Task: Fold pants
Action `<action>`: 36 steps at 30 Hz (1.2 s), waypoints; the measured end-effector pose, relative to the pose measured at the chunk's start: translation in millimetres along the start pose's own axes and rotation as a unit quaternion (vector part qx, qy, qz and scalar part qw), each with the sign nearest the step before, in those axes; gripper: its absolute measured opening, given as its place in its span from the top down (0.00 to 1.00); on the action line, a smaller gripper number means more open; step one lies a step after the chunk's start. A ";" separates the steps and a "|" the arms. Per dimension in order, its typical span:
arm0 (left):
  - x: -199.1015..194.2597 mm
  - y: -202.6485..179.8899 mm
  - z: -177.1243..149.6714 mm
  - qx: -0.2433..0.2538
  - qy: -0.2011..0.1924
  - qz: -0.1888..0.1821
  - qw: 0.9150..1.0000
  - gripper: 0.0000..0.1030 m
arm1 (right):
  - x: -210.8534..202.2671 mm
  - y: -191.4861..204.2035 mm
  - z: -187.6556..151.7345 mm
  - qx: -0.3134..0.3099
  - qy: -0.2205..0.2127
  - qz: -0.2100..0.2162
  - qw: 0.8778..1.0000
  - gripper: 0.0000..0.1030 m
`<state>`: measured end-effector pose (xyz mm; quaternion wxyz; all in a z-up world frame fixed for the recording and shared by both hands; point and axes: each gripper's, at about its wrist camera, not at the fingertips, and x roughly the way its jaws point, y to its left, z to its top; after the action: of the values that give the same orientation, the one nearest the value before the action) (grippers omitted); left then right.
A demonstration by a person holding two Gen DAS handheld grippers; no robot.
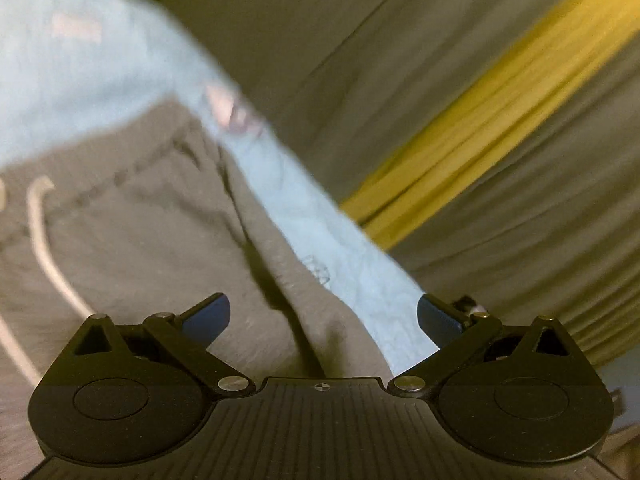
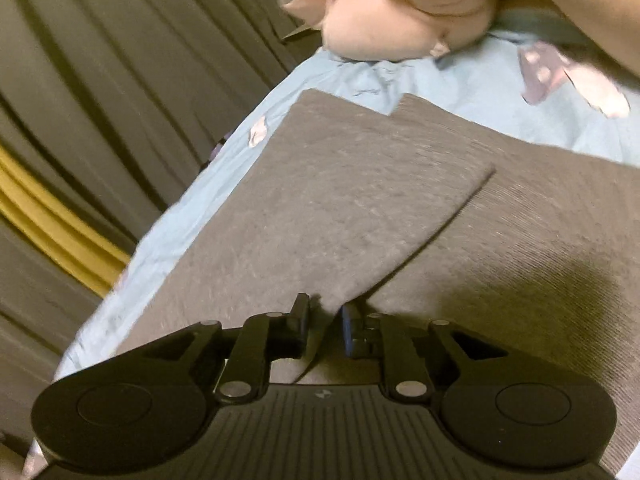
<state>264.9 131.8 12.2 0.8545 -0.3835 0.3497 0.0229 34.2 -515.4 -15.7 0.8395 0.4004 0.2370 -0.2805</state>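
In the right wrist view the right tool point(image 2: 325, 322) sits low over the grey pants point(image 2: 320, 200), its jaws only a narrow gap apart with the near corner of a folded-over layer lying between them; whether the pads press on the cloth cannot be told. That layer lies flat across the rest of the pants, its edge running diagonally up to the right. The pants rest on a light blue sheet point(image 2: 480, 84) spread over a bed. Past their far edge a pale pink plush toy point(image 2: 400, 28) lies on the sheet, and grey curtains point(image 2: 100, 80) with a yellow band hang to the left.

In the left wrist view the left tool point(image 1: 323, 316) stands wide open and empty above the pants, where a white drawstring point(image 1: 40, 232) shows at the left; the blue sheet runs behind, blurred, with the curtains beyond
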 end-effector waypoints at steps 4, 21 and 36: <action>48.0 1.1 15.0 -0.001 0.051 0.036 0.998 0.36 | -0.4 -13.1 5.2 0.040 0.000 0.010 0.999 0.84; -65.2 -28.3 22.8 0.144 -0.016 -0.048 0.988 0.91 | -32.4 23.3 53.9 -0.045 -0.043 0.028 0.998 0.95; -151.3 123.6 -98.2 0.068 0.061 0.045 0.995 0.77 | -83.1 -88.1 11.1 -0.025 0.058 -0.047 0.997 0.94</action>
<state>55.8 187.7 -19.0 0.8535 -0.3094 0.4190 0.0140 -82.8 -546.9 -5.3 0.8198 0.3831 0.3114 -0.2901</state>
